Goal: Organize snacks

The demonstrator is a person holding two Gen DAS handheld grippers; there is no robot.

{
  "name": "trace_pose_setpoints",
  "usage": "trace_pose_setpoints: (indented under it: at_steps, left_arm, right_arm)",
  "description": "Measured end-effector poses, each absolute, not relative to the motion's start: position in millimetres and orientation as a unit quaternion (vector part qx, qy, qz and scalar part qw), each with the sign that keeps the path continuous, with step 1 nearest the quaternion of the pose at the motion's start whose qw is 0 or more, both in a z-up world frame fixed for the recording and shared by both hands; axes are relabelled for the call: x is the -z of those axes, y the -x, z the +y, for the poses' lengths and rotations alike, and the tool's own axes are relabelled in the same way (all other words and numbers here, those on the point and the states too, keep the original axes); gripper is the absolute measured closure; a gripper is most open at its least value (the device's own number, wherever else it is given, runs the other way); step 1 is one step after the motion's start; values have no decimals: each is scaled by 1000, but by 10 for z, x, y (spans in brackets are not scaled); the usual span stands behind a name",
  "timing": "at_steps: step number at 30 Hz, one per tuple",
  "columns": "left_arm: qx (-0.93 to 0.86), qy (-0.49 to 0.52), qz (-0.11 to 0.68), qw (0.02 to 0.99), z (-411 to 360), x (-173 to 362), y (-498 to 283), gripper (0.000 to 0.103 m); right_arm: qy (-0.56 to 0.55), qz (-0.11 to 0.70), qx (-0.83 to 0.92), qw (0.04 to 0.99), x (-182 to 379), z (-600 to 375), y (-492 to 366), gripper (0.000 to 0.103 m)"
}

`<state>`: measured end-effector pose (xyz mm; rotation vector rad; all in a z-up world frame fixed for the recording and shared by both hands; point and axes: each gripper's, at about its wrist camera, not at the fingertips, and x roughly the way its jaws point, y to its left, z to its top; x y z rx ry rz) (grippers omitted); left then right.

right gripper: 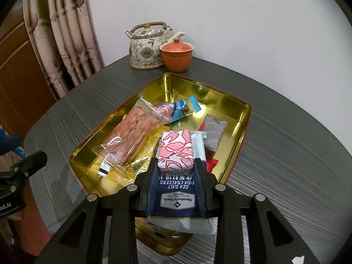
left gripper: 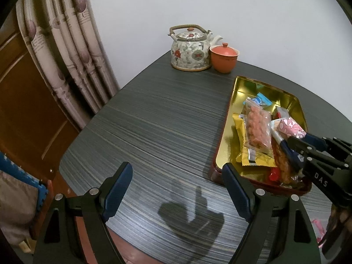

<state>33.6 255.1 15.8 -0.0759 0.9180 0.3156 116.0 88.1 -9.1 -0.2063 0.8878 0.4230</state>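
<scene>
- The right gripper (right gripper: pixel 176 165) is closed narrowly on a pink-and-white wrapped snack (right gripper: pixel 176 149), held just ahead of its fingertips over the near end of the gold tray (right gripper: pixel 233 110).
- A navy cracker packet (right gripper: pixel 176 195) lies between its jaws too; whether it is gripped is unclear.
- The left gripper (left gripper: pixel 178 189) hangs wide open and empty over bare table (left gripper: pixel 154 121), the tray to its right.
- Step in hand, I judge: placing this snack in the tray.
- Next: lower it, then open.
</scene>
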Motion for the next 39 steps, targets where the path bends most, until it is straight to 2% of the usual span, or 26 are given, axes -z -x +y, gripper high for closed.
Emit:
trace_pose_setpoints:
  at_steps: [2, 9, 14, 17, 19, 23, 27, 39]
  left_arm:
    - [-150, 36, 441, 884, 2538, -157, -333, 20]
    - [-143, 30, 440, 886, 2507, -157, -321, 19]
    - [-138, 23, 438, 888, 2468, -164, -314, 20]
    - [-132, 16, 436, 890, 2426, -174, -300, 20]
    - [-126, 10, 436, 891, 2391, -177, -293, 19]
    - [-116, 3, 432, 894, 2319, -193, -275, 19]
    - [-92, -11, 434, 896, 2201, -187, -269, 19]
    - [-44, -43, 436, 898, 1950, -167, -240, 20]
  right_arm:
    - [97, 426, -200, 877, 85, 876, -1152, 71]
    - [91, 419, -193, 883, 24, 842, -1124, 49]
    - [70, 410, -195, 888, -62, 762, -1044, 47]
    - [50, 408, -195, 890, -108, 681, -943, 41]
    - [37, 406, -192, 893, -134, 617, -867, 28]
    - [17, 405, -185, 895, -164, 493, -706, 26]
    - [21, 410, -162, 898, -190, 407, -579, 10]
    - [56, 428, -105, 896, -37, 281, -278, 5]
